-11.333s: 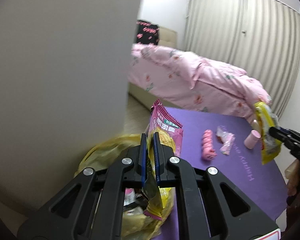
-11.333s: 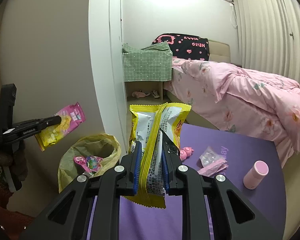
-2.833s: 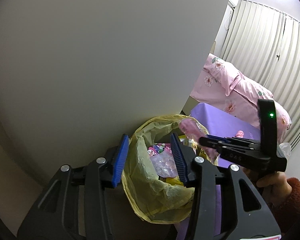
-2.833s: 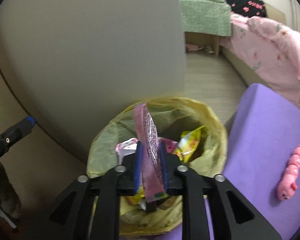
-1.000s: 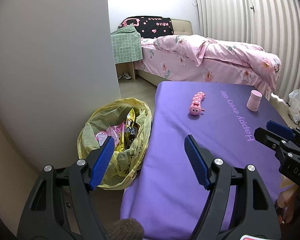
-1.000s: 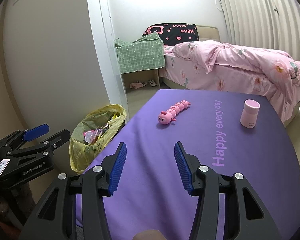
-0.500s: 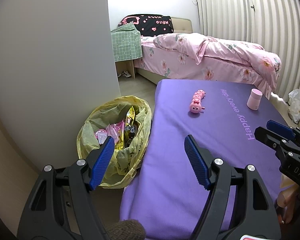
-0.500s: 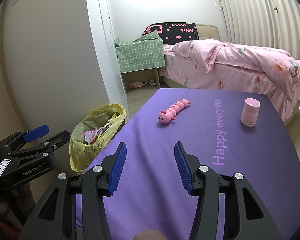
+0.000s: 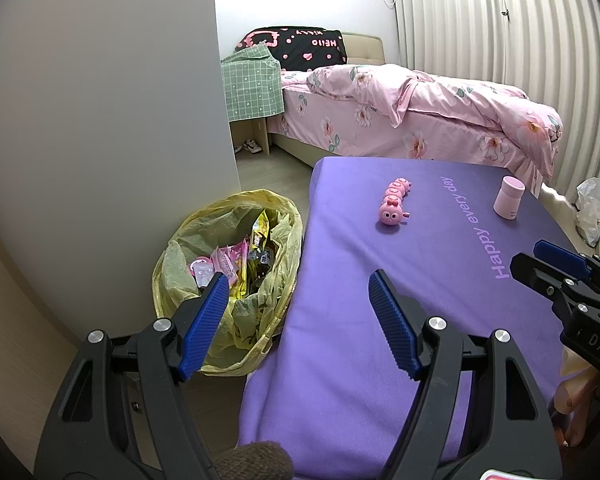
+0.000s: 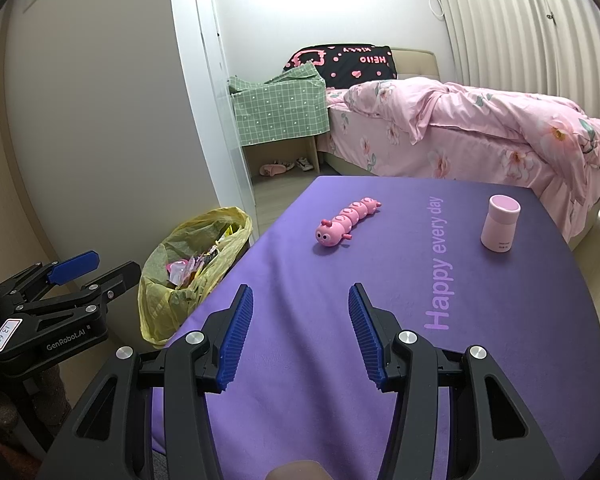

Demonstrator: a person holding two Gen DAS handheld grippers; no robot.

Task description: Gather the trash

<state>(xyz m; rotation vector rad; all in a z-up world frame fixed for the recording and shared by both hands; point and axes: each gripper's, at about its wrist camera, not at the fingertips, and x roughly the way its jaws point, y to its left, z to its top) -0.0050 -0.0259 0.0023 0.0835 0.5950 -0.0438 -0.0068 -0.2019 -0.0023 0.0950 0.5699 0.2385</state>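
**Both grippers empty above a desk that looked free of wrappers**

2 hand-held grippers hung over the near edge of a purple-covered desk (image 10: 480, 360), both pointing slightly downward. The left gripper (image 9: 296, 312) had its blue pads spread wide with nothing between them. The right gripper (image 10: 300, 328) was likewise released and empty.

The trash sat in a yellow bag (image 9: 180, 256) on the floor, just beside the left edge of the desk and against a pale wall. Pink and yellow wrappers (image 9: 236, 260) showed inside its open mouth. On the desk only 2 things were visible: a pink caterpillar toy (image 10: 346, 220) near the middle and a small pink cup (image 10: 499, 222) standing upright toward the far right. Neither looked like rubbish. A bed (image 10: 480, 132) with pink floral covers lay beyond the desk.

Judged from this, the collecting seemed close to finished, and the step in hand was a last check. To do it well, the person would need to scan the whole desk surface, including the near strip hidden under the gripper bodies, and the floor around the bag for anything that missed. The toy and cup were best left alone. Any stray wrapper would be thin and crinkly, so a pinch along its edge would likely hold best.
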